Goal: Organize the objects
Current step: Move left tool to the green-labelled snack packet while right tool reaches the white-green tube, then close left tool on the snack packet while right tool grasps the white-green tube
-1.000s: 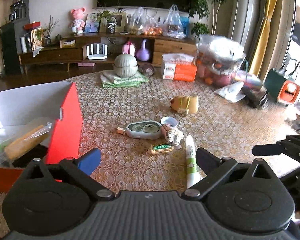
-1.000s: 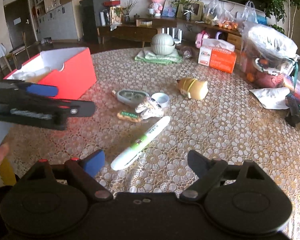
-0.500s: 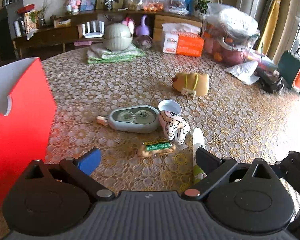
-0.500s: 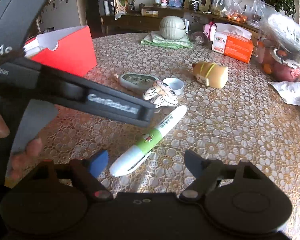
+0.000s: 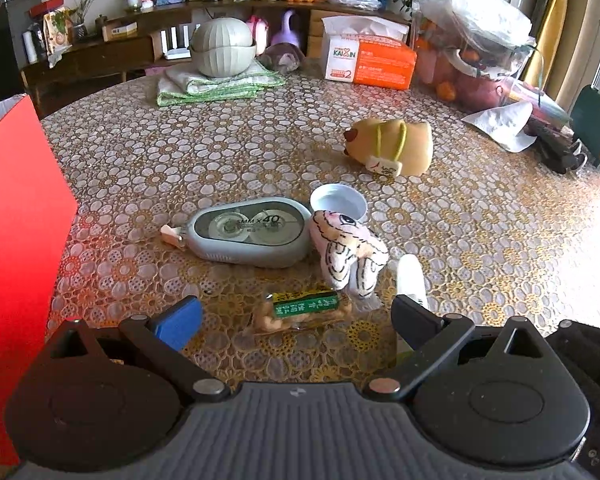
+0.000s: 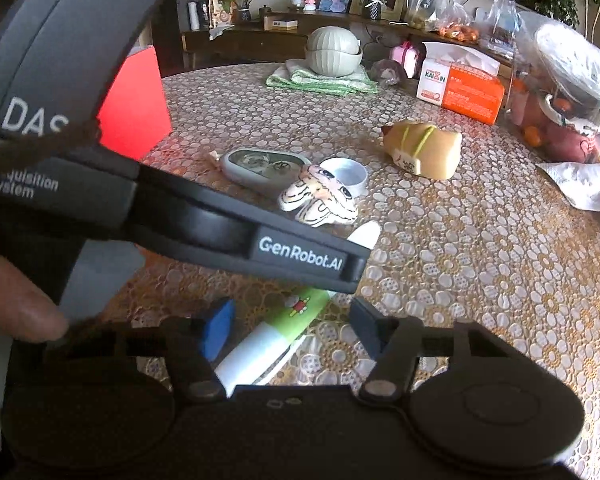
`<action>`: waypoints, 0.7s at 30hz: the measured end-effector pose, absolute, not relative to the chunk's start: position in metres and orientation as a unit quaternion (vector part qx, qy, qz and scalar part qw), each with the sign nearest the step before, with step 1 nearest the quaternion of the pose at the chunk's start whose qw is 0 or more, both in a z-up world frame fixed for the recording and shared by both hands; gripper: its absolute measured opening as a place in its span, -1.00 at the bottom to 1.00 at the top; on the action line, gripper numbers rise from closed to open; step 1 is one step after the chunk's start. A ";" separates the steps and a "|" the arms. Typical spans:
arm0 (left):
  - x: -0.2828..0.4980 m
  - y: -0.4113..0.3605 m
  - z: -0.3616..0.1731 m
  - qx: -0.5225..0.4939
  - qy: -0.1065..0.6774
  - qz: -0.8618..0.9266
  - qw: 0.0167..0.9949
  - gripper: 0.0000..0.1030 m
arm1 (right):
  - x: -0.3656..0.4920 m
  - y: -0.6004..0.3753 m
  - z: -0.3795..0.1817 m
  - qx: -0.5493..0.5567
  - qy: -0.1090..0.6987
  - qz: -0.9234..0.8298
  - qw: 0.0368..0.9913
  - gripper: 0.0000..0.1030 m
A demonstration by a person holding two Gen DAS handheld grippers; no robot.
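While most of the loose items are yet to be sorted, a glossy red box (image 5: 18, 216) is seen at the far left of the lace-patterned counter (image 5: 480, 240), its inside hidden, so what has been put away cannot be told. To its right, the left gripper (image 5: 296, 318) is held low over a small snack packet (image 5: 302, 310) of crinkled clear film with a green label; its jaws are spread wide, and nothing is gripped. Beyond it lie a smooth grey oval correction tape (image 5: 248, 232), a soft striped tiger plush (image 5: 348, 252), a shallow white plastic cap (image 5: 339, 202) and a tan plush dog (image 5: 396, 146), none touched.

Farther right, the right gripper (image 6: 290, 326) is lowered astride a slick white-and-green tube (image 6: 278, 330), which lies slantwise on the counter. Its jaws have just been closing, about half spread now, with the tube between them; contact by the pads is not evident, so the tube is judged not yet gripped. The tube's far end is crossed by the left gripper's black body.

By this showing, the job is judged early, with six pieces left on the counter.
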State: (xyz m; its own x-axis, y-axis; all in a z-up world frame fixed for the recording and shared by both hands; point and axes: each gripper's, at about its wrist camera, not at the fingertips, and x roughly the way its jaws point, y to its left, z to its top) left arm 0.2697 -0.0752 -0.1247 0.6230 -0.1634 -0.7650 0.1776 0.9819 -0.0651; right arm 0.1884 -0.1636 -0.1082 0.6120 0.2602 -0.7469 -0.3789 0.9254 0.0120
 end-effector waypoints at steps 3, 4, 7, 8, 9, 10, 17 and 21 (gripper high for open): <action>0.271 -0.073 -0.127 0.002 0.423 -0.097 0.901 0.95 | 0.190 -0.166 -0.107 -0.071 0.403 0.170 0.897 -0.03; 0.270 -0.073 -0.127 0.001 0.420 -0.098 0.902 0.95 | 0.190 -0.167 -0.107 -0.069 0.403 0.168 0.897 -0.06; 0.267 -0.074 -0.126 0.008 0.413 -0.105 0.904 0.69 | 0.191 -0.169 -0.107 -0.068 0.404 0.164 0.898 -0.23; 0.266 -0.075 -0.126 0.014 0.411 -0.108 0.905 0.58 | 0.191 -0.170 -0.107 -0.066 0.404 0.164 0.897 -0.29; 0.266 -0.076 -0.126 0.017 0.409 -0.110 0.906 0.45 | 0.191 -0.170 -0.106 -0.063 0.405 0.163 0.897 -0.38; 0.265 -0.076 -0.125 0.020 0.408 -0.112 0.906 0.37 | 0.191 -0.171 -0.106 -0.060 0.406 0.163 0.897 -0.43; 0.261 -0.067 -0.122 0.010 0.408 -0.130 0.904 -0.02 | 0.188 -0.179 -0.103 -0.049 0.413 0.152 0.897 -0.59; 0.254 -0.060 -0.122 -0.001 0.409 -0.134 0.903 -0.08 | 0.183 -0.190 -0.101 -0.029 0.422 0.148 0.894 -0.60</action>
